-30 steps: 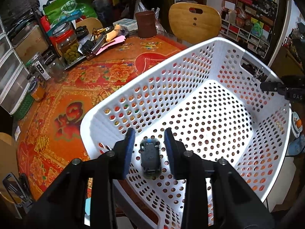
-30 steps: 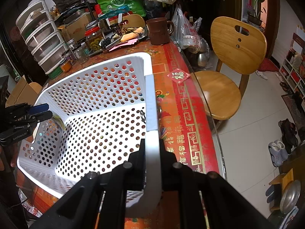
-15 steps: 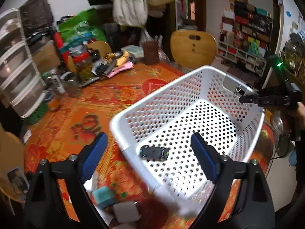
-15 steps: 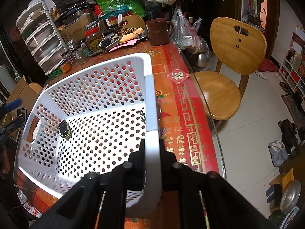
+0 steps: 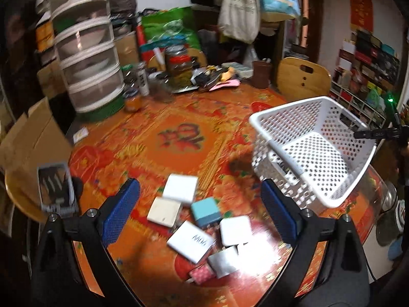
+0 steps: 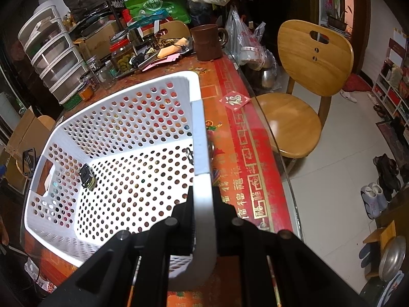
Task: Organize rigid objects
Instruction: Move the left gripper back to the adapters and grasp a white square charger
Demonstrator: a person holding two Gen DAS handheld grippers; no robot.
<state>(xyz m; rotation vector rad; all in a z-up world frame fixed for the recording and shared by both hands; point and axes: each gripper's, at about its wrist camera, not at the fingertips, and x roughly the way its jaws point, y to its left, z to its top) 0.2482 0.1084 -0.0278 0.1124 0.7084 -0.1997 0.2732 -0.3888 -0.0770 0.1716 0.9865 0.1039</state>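
My left gripper is open and empty, above a cluster of small boxes on the table: several white ones, a teal one and a pink one. The white perforated basket stands to its right. My right gripper is shut on the basket's rim. A small black object lies inside the basket near its far wall.
A red-orange patterned cloth covers the table. Jars, a brown mug and clutter line the far edge, with stacked plastic drawers at far left. A wooden chair stands past the table's right edge.
My left gripper let go of the black object into the basket, opened wide and swung back left over the boxes. The right gripper stayed shut on the rim.
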